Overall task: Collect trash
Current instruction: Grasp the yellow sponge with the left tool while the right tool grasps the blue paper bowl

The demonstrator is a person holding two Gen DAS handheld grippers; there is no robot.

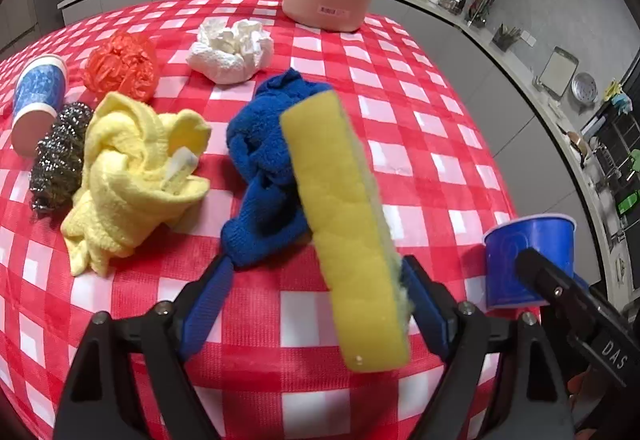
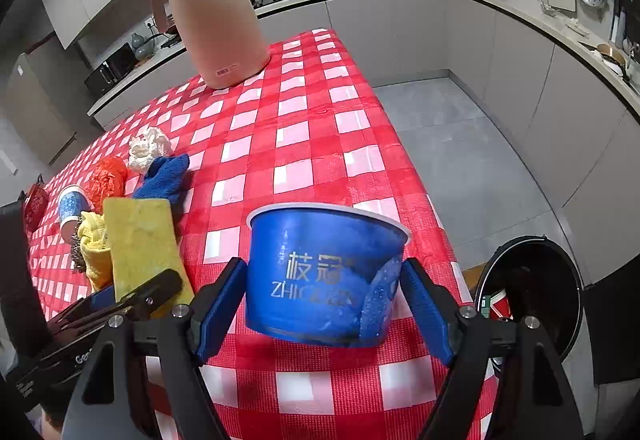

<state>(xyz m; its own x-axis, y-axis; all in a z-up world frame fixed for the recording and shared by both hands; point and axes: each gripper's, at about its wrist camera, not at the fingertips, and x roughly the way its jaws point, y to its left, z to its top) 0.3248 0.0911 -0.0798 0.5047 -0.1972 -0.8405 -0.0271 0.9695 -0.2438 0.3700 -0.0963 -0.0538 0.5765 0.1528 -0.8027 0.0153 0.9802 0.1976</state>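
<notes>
We read the step as mid-collection: both grippers sit over the near edge of the red-checked table (image 2: 304, 128), and the next move looks like carrying a held piece to the black trash bin (image 2: 532, 280), which stands on the floor just off the table's right corner, lid open, something red-white already inside. The right gripper (image 2: 324, 292) has its blue fingers (image 2: 424, 304) either side of the blue paper bowl (image 2: 324, 272); the bowl's wall is dented near the right finger, so we judge it clamped, lightly. A swing right and down to the bin mouth is what it needs; a crushed bowl could slip. In the left wrist view the left gripper (image 1: 316, 304) looks wide apart, with the yellow sponge (image 1: 344, 224) standing on edge against its right finger (image 1: 424, 304) only; the left finger is clear of it. We cannot tell if it is actually held. Behind it, going back: blue cloth (image 1: 260, 176), yellow cloth (image 1: 136, 176), white crumpled paper (image 1: 232, 52), orange plastic bag (image 1: 120, 66), steel scourer (image 1: 60, 156), small blue-patterned paper cup (image 1: 36, 96) on its side. The pink thermos jug (image 2: 212, 16) at the far edge is likely not trash.
</notes>
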